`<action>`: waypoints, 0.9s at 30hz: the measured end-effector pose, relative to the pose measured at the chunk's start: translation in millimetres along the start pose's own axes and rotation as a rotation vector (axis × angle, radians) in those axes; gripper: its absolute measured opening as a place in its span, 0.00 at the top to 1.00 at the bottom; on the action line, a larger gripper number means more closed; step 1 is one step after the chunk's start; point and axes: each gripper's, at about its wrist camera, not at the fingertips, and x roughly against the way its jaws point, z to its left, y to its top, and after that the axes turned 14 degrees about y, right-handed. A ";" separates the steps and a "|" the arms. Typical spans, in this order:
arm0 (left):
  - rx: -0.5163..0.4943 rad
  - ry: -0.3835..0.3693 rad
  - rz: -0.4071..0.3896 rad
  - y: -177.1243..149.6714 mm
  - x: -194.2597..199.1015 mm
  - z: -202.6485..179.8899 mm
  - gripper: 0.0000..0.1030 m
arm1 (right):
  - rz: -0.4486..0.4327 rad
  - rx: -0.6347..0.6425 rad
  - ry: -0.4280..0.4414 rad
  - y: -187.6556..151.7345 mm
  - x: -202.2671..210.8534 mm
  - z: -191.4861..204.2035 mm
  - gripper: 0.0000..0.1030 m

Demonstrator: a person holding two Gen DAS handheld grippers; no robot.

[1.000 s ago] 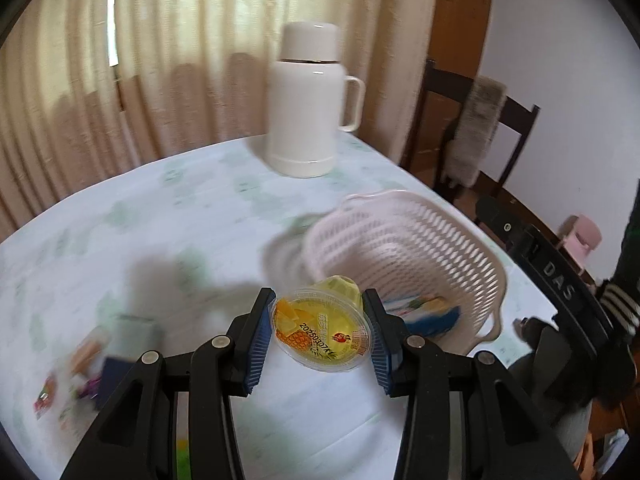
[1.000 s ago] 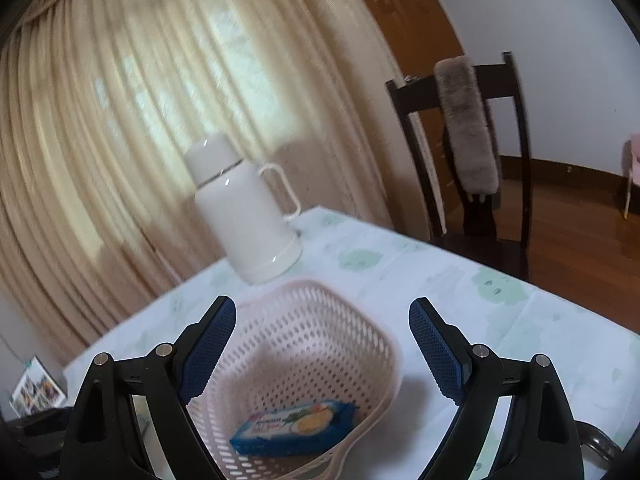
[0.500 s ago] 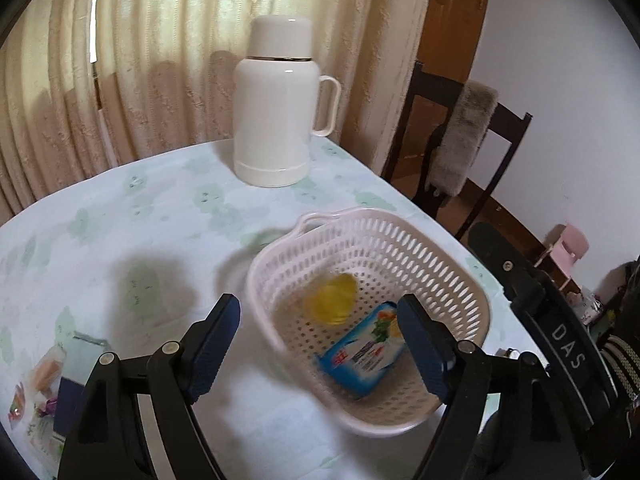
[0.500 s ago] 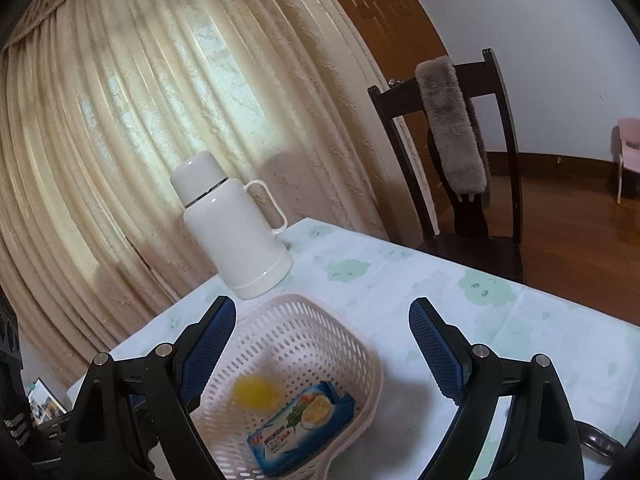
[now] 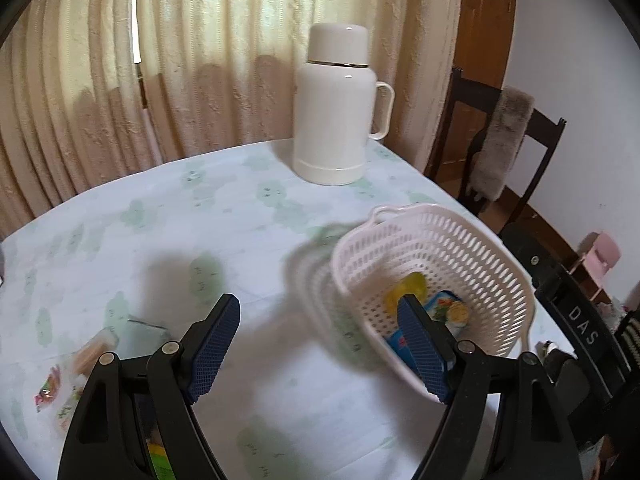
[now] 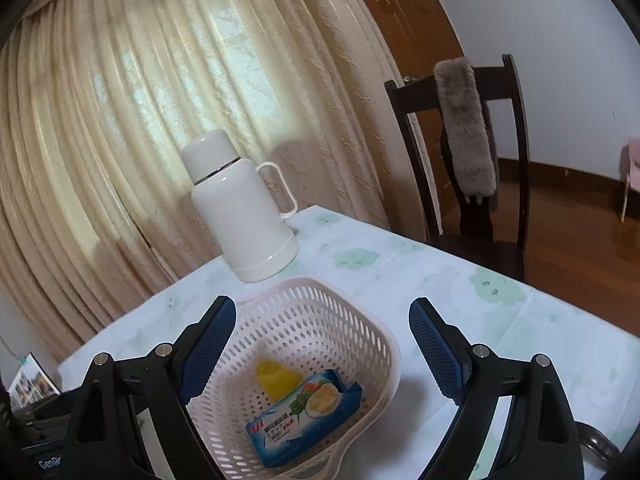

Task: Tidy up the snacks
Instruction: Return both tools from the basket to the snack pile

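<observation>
1. Partly hidden: yellow jelly cup (image 6: 276,376) in pink basket (image 5: 472,240), behind blue packet (image 6: 308,416).
2. Left gripper (image 5: 320,348) just opened wide, empty; right gripper (image 6: 322,350) wide, empty.
3. Near-left snacks (image 5: 80,364) blurred, cut off.

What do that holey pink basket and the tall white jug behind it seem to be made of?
The basket looks like molded plastic, pale pink and matte: thin walls pierced by even rows of slots, with a smooth rolled rim. The jug has a glossy white shell with soft highlights, a thin metallic band under its cap and a molded handle; coated metal or hard plastic, the look leaves that open.
</observation>
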 end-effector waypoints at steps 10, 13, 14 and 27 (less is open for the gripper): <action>0.005 0.106 -0.021 -11.5 7.5 22.1 0.24 | 0.024 0.132 -0.008 -7.3 -4.2 23.2 0.14; 0.012 0.120 -0.014 -15.5 8.0 31.2 0.24 | 0.042 0.159 0.007 -10.7 -6.7 29.0 0.14; 0.016 0.125 -0.010 -16.6 8.2 34.7 0.24 | 0.049 0.170 0.013 -12.0 -7.4 30.9 0.14; 0.132 0.211 0.014 -26.5 12.8 106.7 0.24 | -0.013 0.314 0.165 -25.5 11.0 64.1 0.14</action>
